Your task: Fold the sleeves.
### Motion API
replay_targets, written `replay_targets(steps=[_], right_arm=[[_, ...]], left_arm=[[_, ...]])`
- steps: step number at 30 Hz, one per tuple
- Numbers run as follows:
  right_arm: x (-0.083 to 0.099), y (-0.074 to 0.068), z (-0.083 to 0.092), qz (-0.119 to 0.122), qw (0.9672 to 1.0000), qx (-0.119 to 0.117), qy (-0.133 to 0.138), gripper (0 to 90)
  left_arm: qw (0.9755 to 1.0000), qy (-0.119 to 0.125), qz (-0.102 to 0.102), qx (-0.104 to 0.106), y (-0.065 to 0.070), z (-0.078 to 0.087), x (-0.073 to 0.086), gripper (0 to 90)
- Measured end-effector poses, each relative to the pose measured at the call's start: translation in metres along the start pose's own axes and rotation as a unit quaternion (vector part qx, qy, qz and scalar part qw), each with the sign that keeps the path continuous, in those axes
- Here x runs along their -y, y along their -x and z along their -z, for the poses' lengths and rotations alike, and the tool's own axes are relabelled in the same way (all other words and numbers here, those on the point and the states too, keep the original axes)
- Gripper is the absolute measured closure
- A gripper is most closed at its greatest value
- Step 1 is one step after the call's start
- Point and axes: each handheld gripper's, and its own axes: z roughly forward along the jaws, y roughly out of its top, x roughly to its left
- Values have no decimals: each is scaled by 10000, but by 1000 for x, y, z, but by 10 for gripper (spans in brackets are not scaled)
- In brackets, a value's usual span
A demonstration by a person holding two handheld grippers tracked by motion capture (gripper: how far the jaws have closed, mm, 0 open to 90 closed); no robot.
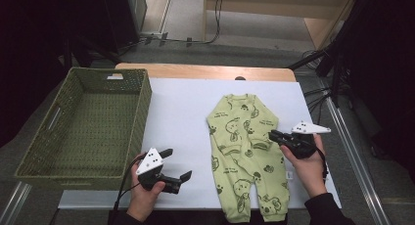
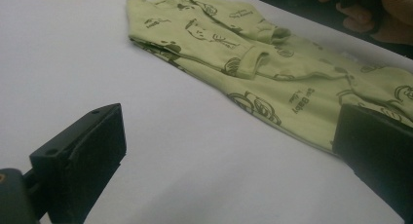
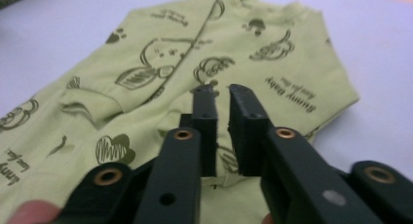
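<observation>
A green baby romper point(image 1: 247, 154) lies flat right of centre on the white table point(image 1: 181, 117). The right gripper point(image 1: 275, 136) hovers over its folded sleeve, jaws nearly closed on nothing. At lower left, the left gripper point(image 1: 177, 164) waits spread wide beside a basket point(image 1: 83, 127).

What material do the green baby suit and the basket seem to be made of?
Baby suit: likely soft knit cotton, matte; it lies limp and creased, with printed animals. Basket: seemingly woven cord or paper rope, matte olive; a tight weave texture shows on its walls.
</observation>
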Motion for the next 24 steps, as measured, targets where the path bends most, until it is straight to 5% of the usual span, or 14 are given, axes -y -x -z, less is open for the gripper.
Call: replay_targets(steps=[3,8,11,19,22,24], right_arm=[[5,-2,-11,-104,9996,15,-274,829],[19,3,-27,-620,9953,24,-740,799],[23,6,-28,-814,9940,-34,-729,786],[22,-10,-24,-735,9953,82,-630,613],[27,-15,-26,-531,9965,273,-586,630],[27,-20,-29,-160,9960,554,-681,639]], left_arm=[[10000,4,13,6,0,0,0,0],[10000,-1,26,14,0,0,0,0],[10000,-11,17,6,-1,0,0,0],[10000,-35,6,-11,0,0,0,0],[10000,-29,-1,-4,0,0,0,0],[10000,-38,-8,-12,0,0,0,0]])
